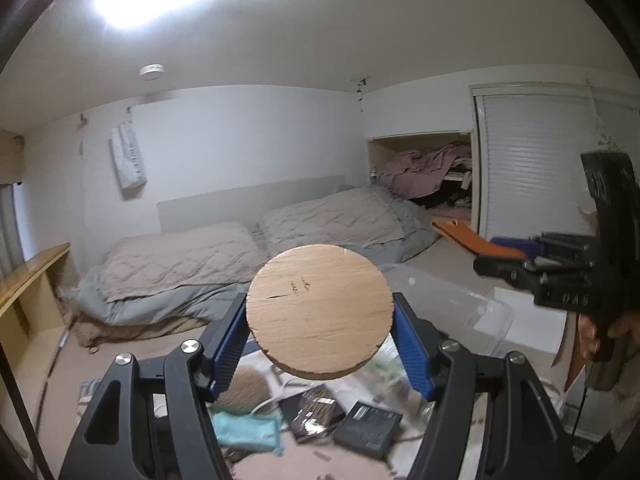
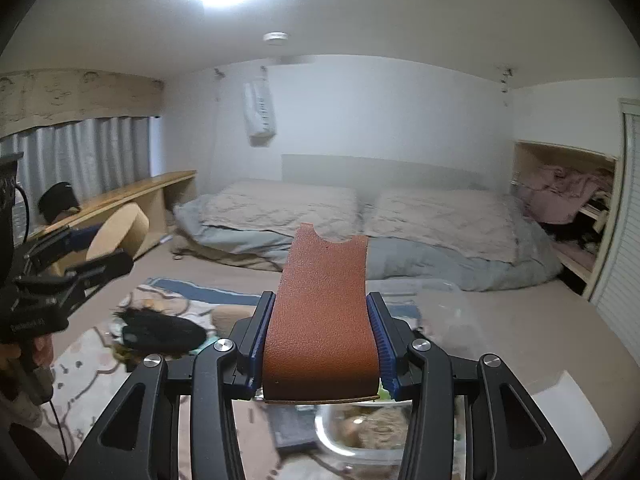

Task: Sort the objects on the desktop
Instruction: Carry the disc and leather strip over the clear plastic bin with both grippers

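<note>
The left gripper (image 1: 320,320) pinches a round wooden disc (image 1: 319,311) between its blue pads, edge to edge, held up in the air above the clutter. The right gripper (image 2: 320,332) clamps a strip of orange-brown leather (image 2: 322,320) by its long sides; the strip sticks out forward and curves up.

Below the disc, on the floor, lie a teal cloth (image 1: 246,432), a dark flat box (image 1: 368,428), a second dark packet (image 1: 312,410) and a ball of twine (image 1: 246,390), all blurred. A clear plastic box (image 1: 452,300) stands just beyond them, with a white sheet (image 1: 524,320) on its right. In the right wrist view a clear bowl (image 2: 360,428) sits under the gripper, a black furry thing (image 2: 160,332) lies to the left on a patterned mat (image 2: 92,356), and a hand (image 2: 24,364) grips the other tool at the far left.

Far across the room runs a low bed with grey quilts (image 1: 248,256). A wooden shelf (image 1: 32,280) lines the left wall; an open closet (image 1: 424,172) stuffed with pink cloth is at far right. The carpet between the clutter and the bed is bare.

The disc is pale, with fine grain, a thin crack and a chipped lower left edge. The leather is pebbled, with a scalloped far end.
</note>
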